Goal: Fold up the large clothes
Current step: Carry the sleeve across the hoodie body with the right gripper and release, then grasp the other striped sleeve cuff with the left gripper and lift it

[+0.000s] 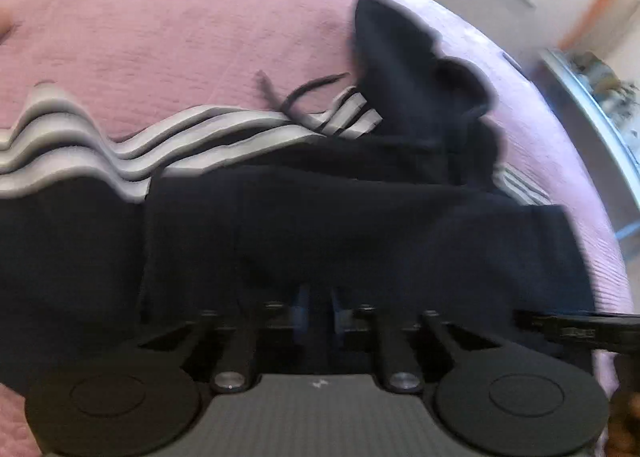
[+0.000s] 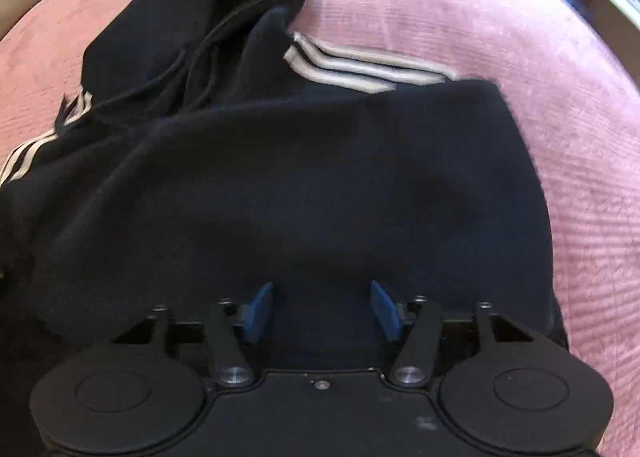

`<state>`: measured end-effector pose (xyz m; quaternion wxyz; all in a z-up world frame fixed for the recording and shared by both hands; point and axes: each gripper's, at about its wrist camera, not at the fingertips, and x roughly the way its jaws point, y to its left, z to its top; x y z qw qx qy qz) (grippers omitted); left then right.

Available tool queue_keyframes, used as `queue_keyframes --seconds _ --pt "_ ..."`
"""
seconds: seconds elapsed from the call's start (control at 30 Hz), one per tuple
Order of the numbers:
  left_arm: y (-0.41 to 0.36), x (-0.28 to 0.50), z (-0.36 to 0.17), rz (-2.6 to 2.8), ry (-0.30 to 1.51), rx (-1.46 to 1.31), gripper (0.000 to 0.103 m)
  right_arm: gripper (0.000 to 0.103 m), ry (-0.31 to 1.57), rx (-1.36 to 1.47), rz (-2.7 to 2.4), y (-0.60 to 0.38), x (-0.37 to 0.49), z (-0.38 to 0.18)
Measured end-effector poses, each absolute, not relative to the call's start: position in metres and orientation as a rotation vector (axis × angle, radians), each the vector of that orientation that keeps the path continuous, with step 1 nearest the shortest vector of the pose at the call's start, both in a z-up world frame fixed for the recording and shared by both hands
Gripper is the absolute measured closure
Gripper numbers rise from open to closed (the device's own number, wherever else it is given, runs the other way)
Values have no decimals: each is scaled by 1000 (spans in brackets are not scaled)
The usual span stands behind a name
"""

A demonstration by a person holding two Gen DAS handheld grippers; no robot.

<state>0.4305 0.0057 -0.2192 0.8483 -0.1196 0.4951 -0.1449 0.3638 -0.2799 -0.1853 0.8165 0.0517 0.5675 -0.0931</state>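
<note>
Your pink bedspread fills both views, and the black hoodie lies spread across it, hood bunched at the far end and white-striped sleeves trailing out to the sides. Your right gripper hangs over the hoodie's body with its blue pads wide apart and nothing between them. Your left gripper has its jaws closed, pinching a fold of the dark cloth.

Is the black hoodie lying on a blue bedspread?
No, the black hoodie with white-striped sleeves lies on a pink bedspread, which shows all around it.
</note>
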Motion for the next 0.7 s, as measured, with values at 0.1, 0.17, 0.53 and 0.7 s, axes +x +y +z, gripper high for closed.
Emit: queue_keyframes --seconds 0.1,0.17,0.53,0.7 --pt "16 429 -211 -306 1054 -280 94 33 1223 108 -203 -281 365 -177" --pt "25 421 -203 -297 1045 -246 93 33 1206 79 -218 -273 362 -163" --pt "159 414 -124 87 861 32 30 28 1179 177 -69 -218 351 -143" --pt "218 472 -136 271 822 210 23 28 1201 205 -51 -203 360 -152"
